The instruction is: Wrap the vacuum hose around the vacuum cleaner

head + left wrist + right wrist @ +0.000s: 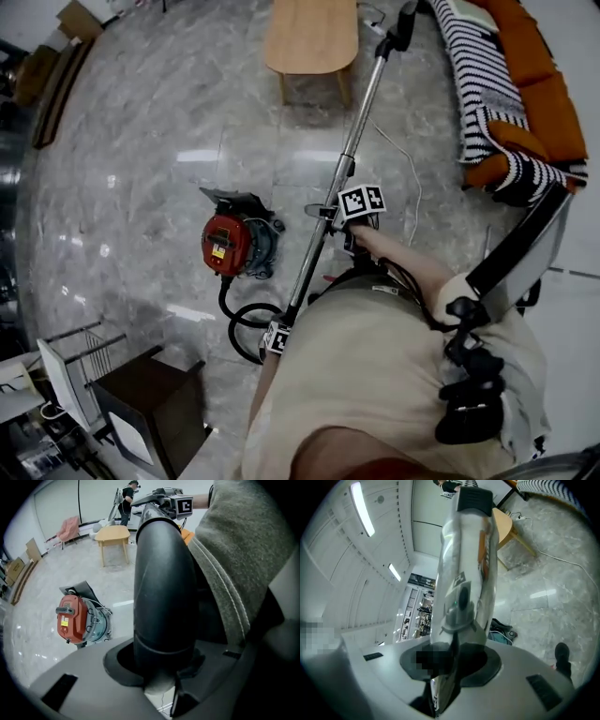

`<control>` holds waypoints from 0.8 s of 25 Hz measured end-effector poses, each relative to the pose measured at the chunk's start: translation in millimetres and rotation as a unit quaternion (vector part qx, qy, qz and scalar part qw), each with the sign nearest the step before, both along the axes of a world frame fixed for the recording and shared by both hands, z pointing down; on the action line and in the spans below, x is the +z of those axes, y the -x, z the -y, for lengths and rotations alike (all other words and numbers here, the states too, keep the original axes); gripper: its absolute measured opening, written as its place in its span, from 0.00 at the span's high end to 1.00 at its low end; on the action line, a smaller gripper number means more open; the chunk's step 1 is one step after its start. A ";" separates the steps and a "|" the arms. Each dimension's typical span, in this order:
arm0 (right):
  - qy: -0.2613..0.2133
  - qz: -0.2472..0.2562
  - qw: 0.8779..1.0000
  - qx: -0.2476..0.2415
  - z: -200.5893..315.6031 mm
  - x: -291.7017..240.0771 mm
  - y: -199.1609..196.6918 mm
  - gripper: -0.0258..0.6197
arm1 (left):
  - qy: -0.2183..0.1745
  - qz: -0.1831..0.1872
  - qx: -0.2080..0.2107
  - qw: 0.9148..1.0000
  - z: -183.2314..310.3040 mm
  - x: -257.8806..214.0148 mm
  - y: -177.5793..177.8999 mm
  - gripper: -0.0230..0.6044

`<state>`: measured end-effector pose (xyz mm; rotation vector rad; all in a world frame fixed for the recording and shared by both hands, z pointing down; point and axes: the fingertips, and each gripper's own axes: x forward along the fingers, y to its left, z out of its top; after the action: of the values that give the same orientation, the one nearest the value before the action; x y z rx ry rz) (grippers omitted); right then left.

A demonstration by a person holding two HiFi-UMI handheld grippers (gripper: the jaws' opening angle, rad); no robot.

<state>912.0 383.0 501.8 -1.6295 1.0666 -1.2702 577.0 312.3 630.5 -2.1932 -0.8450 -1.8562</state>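
- Head view: the red vacuum cleaner (230, 246) stands on the grey marble floor (141, 159), out in the open middle of it and well away from its edges.
- The black vacuum hose (234, 323) leaves the cleaner's near side, lies in a loop on the floor and rises to the left gripper (277, 339). It is not wound around the cleaner's body.
- From the hose end a long silver wand (361, 122) slants up and away, with its black far end (403, 28) near the sofa.
- In the left gripper view the jaws are clamped on the thick black handle tube (164, 588) at the hose end. The tube fills the gap between them.
- The right gripper (339, 217), with its marker cube on top, grips the wand partway up. In the right gripper view its jaws are pressed against the silver wand on both sides.
- A wooden table (309, 37) stands at the floor's far edge, beyond the cleaner.
- An orange sofa (553, 103) with a black-and-white striped blanket (483, 66) lies along the right edge.
- A thin white cable (405, 178) trails over the floor between the wand and the sofa.
- A dark cabinet (155, 408) sits at the near left corner.
- A person (126, 498) stands in the far background of the left gripper view.
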 end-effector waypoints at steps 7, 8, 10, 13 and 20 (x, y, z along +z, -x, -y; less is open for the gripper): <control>-0.029 -0.015 0.993 -0.109 5.9 -26.0 -50.2 0.80 | -0.098 0.004 -0.080 0.992 -31.3 -20.1 -38.7 0.76; -0.033 -0.019 0.994 -0.101 3.8 -27.9 -56.6 0.80 | -0.087 -0.008 -0.077 0.993 -33.4 -25.0 -52.1 0.76; -0.040 -0.026 0.995 -0.085 5.6 -30.8 -67.1 0.80 | -0.081 -0.020 -0.068 0.994 -24.9 -27.7 -67.0 0.76; -0.036 -0.032 0.992 -0.116 29.5 -25.5 -79.9 0.80 | -0.075 -0.024 -0.095 0.992 -25.3 -22.3 -78.4 0.76; 0.001 -0.060 0.981 -0.186 71.0 -40.9 -130.9 0.79 | -0.018 -0.063 -0.153 0.986 -43.6 -28.5 -138.4 0.76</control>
<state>1042.9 312.0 460.9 -1.5707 1.4981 -1.4217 715.4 355.9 602.1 -2.5030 -0.4689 -1.8126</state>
